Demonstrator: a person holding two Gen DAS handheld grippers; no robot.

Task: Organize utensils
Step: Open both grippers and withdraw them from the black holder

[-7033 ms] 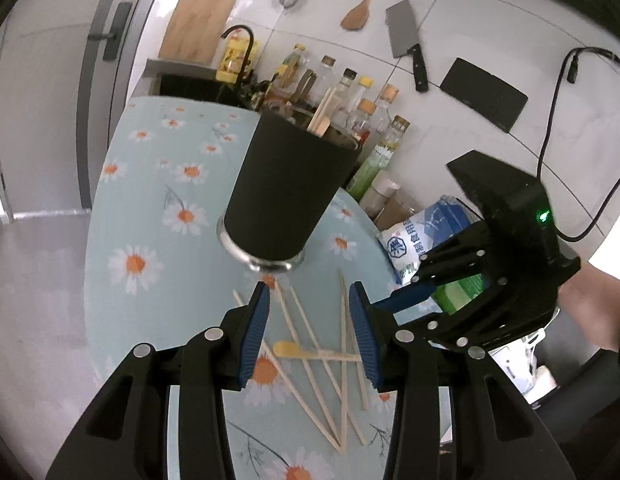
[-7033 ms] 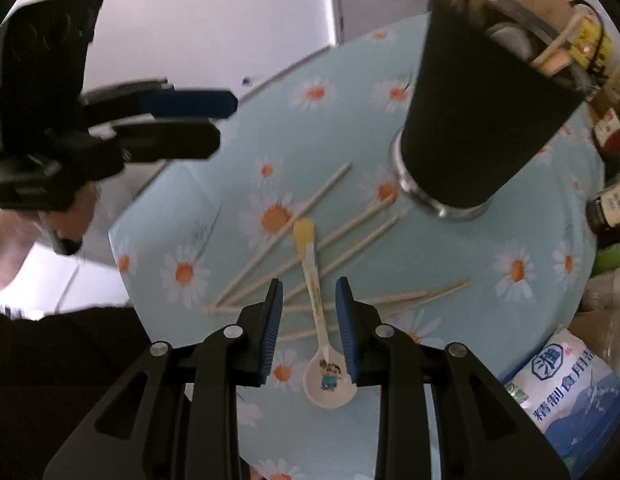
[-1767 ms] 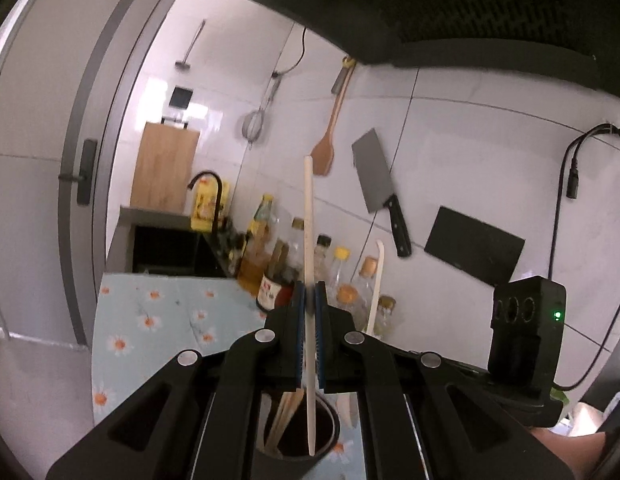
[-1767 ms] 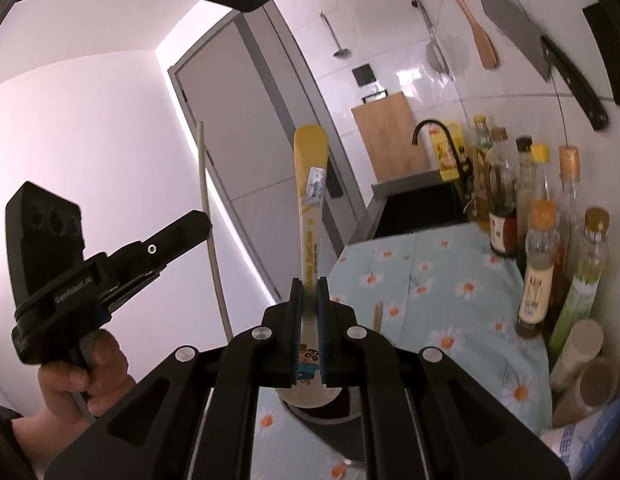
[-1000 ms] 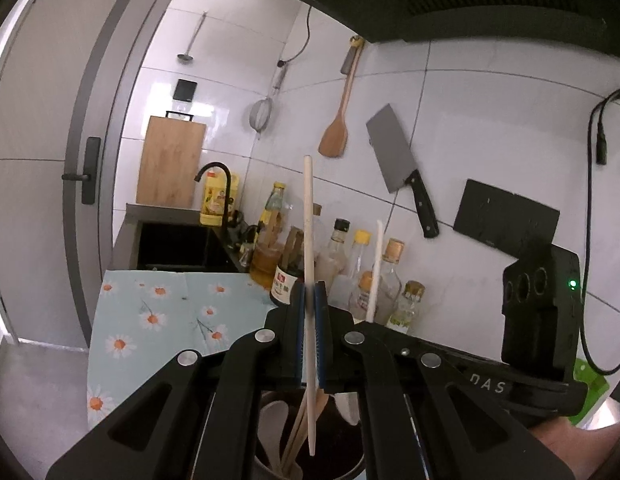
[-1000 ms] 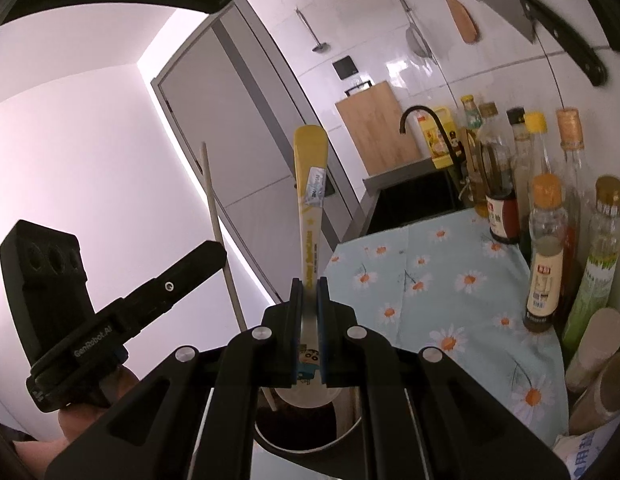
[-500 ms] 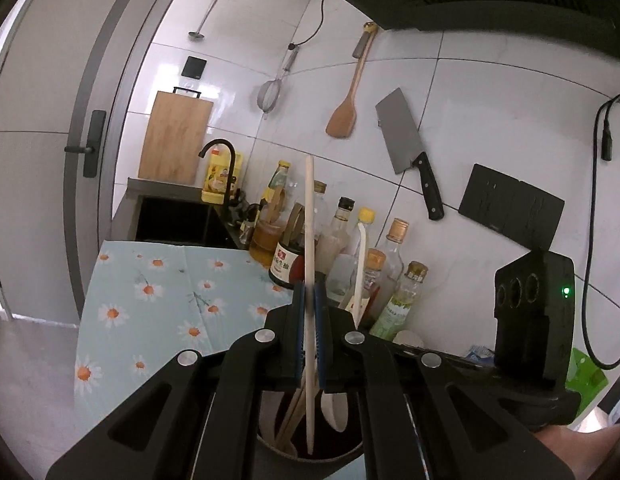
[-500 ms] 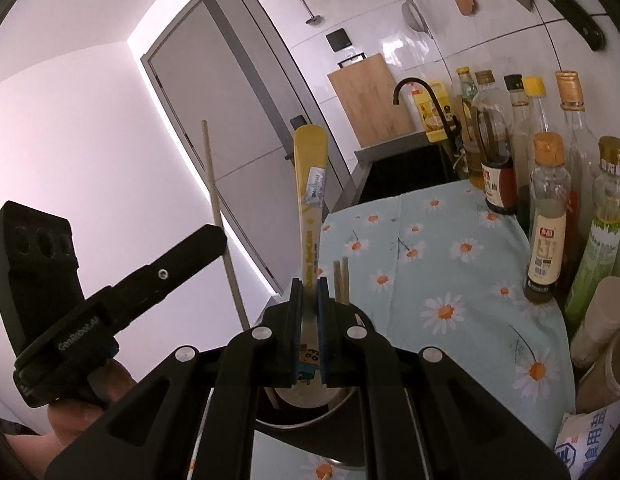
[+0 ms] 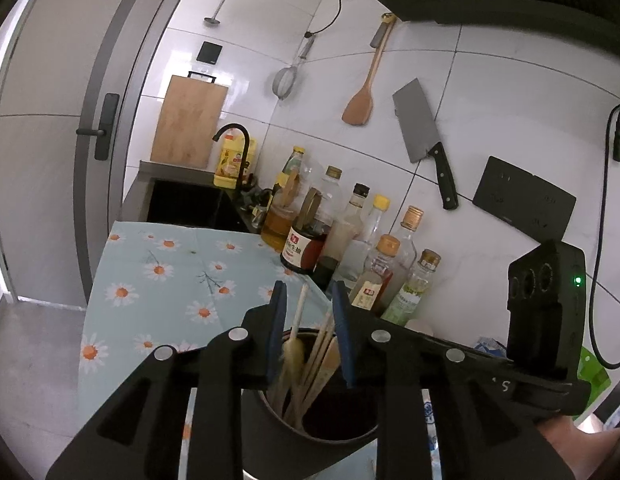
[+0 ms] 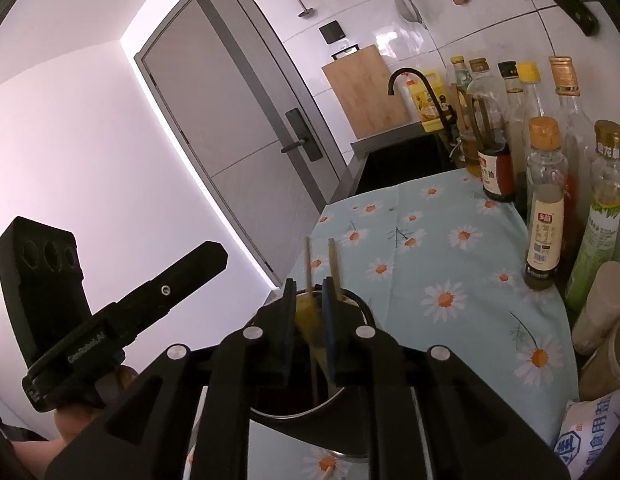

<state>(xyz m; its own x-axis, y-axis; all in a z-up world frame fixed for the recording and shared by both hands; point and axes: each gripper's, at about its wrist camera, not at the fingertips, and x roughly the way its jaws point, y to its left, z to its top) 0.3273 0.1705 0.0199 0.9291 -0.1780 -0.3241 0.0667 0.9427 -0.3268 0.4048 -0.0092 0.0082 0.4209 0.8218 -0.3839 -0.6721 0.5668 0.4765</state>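
Both tongs poised straight above the black utensil cup (image 9: 310,432), presumably so that anything let go falls upright into its mouth instead of back onto the daisy-print surface (image 9: 158,280). Left tongs (image 9: 308,332) spread apart with nothing pinched; between the blue pads a pale chopstick (image 9: 298,312) standing free, leaning in the cup among other wooden sticks (image 9: 317,352). Right tongs (image 10: 308,320) also parted, less widely, gripping nothing, with the yellow spoon handle (image 10: 308,320) blurred between the pads, seemingly mid-drop into the same cup (image 10: 310,396), where two stick tips (image 10: 319,260) poke up behind it. Cup near the front edge of the surface, well apart from the row of bottles (image 9: 349,248) lined along the wall edge. Compared with half a second ago: both pairs of pads then clamped tight, the left on the chopstick held high and vertical, the right on the spoon handle rising well above the tongs; now opened, both utensils released and sunk lower into the cup. Judged from this, two pieces delivered, with whatever remains lying on the surface hidden from both views
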